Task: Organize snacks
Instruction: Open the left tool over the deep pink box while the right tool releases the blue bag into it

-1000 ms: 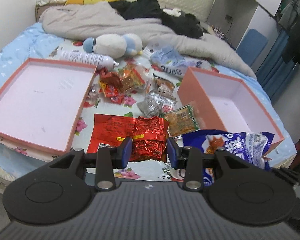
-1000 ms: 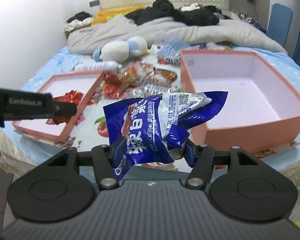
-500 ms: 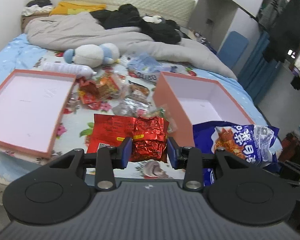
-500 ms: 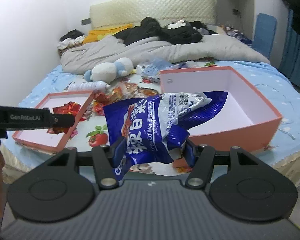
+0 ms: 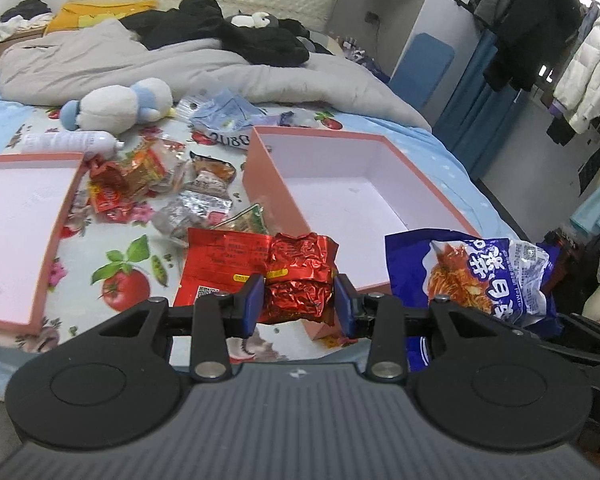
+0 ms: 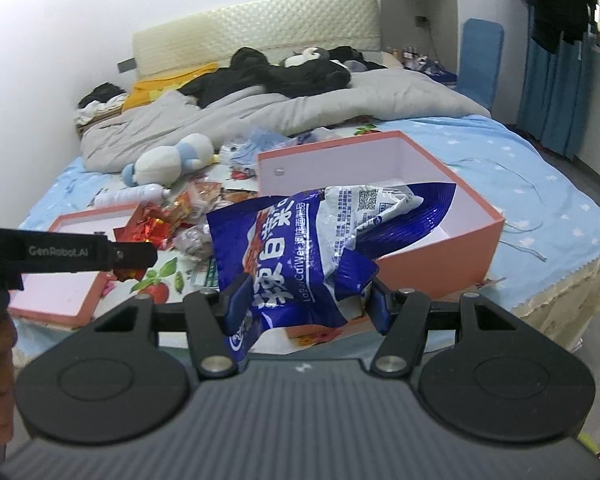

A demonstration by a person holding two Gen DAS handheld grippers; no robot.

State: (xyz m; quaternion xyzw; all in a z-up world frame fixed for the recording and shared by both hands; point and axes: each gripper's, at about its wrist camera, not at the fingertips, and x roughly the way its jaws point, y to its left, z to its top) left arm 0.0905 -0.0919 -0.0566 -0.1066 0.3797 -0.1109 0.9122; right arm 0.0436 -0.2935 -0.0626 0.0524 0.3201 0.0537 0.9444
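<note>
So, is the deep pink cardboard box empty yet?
Empty: the deep pink cardboard box shows only bare white floor; the blue snack bag is held in front.

Crinkled red foil packet point(image 5: 300, 280), blue-and-white noodle bag point(image 6: 312, 256), salmon-pink box point(image 5: 268, 176)

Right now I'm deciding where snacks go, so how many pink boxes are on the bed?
2. A shallow pink box lies at the left; a deeper pink box sits right of the loose snack pile.
</note>
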